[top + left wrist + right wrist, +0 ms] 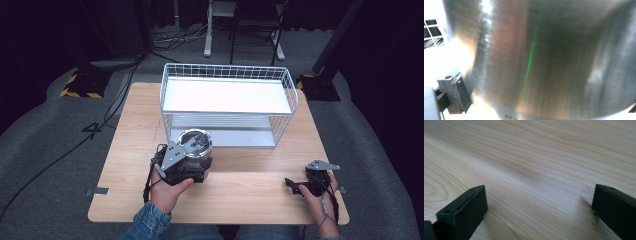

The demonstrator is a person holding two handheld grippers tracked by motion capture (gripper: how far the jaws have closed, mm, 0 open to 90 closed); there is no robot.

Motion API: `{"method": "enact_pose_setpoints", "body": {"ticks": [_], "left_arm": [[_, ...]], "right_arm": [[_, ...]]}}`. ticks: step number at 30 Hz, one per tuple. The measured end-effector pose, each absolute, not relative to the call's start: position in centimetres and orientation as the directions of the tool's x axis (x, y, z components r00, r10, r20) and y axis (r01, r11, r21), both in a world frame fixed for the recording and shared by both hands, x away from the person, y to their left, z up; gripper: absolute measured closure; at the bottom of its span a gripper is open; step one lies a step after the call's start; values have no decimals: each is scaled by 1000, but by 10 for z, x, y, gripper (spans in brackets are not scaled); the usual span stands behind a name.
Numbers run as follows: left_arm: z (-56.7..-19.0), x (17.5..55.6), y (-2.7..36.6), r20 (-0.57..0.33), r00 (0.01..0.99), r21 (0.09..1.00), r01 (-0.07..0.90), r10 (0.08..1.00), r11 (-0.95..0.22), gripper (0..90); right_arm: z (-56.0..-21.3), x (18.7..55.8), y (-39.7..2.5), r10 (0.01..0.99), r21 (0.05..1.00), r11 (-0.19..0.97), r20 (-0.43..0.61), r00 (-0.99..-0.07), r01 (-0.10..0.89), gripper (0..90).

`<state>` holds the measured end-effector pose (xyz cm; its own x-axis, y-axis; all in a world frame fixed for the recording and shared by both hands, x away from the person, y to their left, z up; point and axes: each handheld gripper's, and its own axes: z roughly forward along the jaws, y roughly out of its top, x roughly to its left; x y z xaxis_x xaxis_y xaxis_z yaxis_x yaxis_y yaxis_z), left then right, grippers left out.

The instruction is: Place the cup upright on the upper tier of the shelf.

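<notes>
A round steel pot with a lid stands on the wooden table, just in front of the wire rack's lower shelf. My left gripper is at the pot's near side, held by a hand in a denim sleeve. In the left gripper view the pot's shiny wall sits right up against the camera, between the jaws, with one fingertip pressed to its left side. My right gripper rests low over the table at the front right, open with bare wood between its fingertips.
A white two-level wire rack stands at the back middle of the table, its open side towards me. Beyond the table are grey carpet, cables and stand legs. A metal bracket sticks out at the table's left edge.
</notes>
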<state>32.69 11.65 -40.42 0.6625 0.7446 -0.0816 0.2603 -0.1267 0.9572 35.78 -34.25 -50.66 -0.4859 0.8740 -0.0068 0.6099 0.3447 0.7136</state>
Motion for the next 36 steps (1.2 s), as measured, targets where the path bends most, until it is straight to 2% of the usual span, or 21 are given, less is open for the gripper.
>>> {"method": "enact_pose_setpoints", "body": {"ticks": [25,36], "left_arm": [[-304,352,134,-43,650,966,221,759,-134,31],[-275,370,139,-57,633,973,207,772,-97,31]], "right_arm": [[-507,358,-342,873,714,345,-6,-487,610,4],[-507,358,-342,873,714,345,-6,-487,610,4]]}}
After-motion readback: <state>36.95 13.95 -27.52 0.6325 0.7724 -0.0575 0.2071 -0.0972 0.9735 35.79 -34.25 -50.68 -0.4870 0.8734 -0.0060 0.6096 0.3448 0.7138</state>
